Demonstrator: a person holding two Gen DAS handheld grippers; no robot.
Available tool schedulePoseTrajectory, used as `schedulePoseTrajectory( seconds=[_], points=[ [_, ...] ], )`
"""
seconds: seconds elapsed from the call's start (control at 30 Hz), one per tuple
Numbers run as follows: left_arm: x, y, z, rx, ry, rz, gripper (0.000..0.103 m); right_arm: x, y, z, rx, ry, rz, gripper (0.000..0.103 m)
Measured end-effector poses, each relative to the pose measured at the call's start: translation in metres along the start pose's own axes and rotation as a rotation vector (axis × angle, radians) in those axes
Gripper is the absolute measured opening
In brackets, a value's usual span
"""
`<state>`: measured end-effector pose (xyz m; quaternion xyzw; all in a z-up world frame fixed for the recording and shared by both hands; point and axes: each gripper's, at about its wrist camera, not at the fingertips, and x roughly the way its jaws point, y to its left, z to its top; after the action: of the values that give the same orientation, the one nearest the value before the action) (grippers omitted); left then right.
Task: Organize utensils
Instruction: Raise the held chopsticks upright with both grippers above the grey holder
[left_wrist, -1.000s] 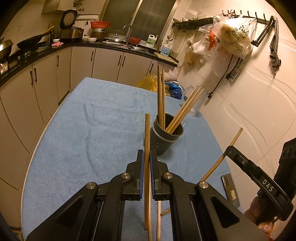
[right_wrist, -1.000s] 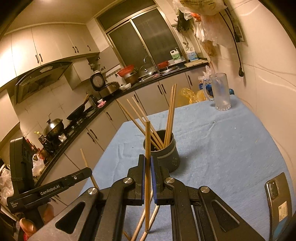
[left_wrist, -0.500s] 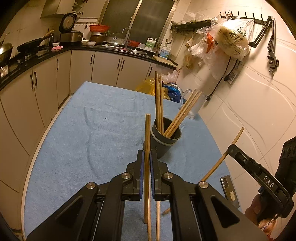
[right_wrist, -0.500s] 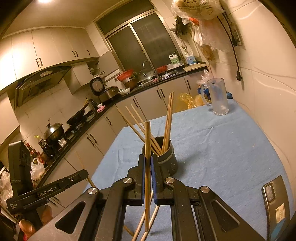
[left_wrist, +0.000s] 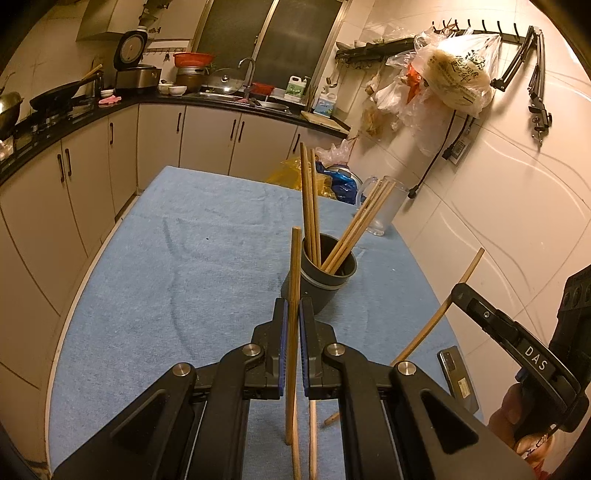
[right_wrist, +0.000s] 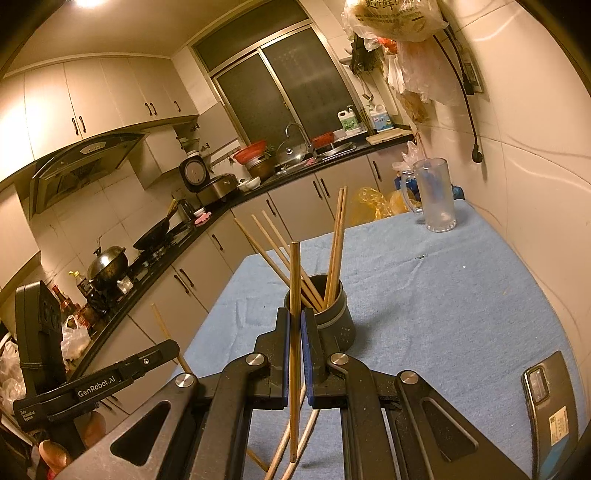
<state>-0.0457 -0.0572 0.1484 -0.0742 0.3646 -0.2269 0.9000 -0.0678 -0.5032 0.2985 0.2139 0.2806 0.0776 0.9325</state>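
two labels: "DAS" (left_wrist: 535, 363), "GenRobot.AI" (right_wrist: 96, 383)

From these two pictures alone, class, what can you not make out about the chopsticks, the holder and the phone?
- Loose chopsticks on the cloth, left view: mostly hidden under the left gripper, so no count.
- Holder, both views: inside bottom hidden by its wall.
- Phone, right view: label too small, edge cut off.

Centre of frame: holder (left_wrist: 325, 280) on cloth-covered table (left_wrist: 177, 266), chopsticks (left_wrist: 309, 206) inside. Upper right, behind holder: glass mug (left_wrist: 384, 210). Lower right: phone (left_wrist: 456, 376). Upper left: counter (left_wrist: 122, 103).
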Motion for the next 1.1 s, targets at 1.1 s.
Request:
schedulePoseTrajectory(
  seconds=[1.1],
  points=[
    [-0.041, -0.019, -0.005, 0.03, -0.065, -0.006, 0.006, -0.039, 0.01, 0.003, -0.008, -0.067, 0.004, 0.007]
  ],
)
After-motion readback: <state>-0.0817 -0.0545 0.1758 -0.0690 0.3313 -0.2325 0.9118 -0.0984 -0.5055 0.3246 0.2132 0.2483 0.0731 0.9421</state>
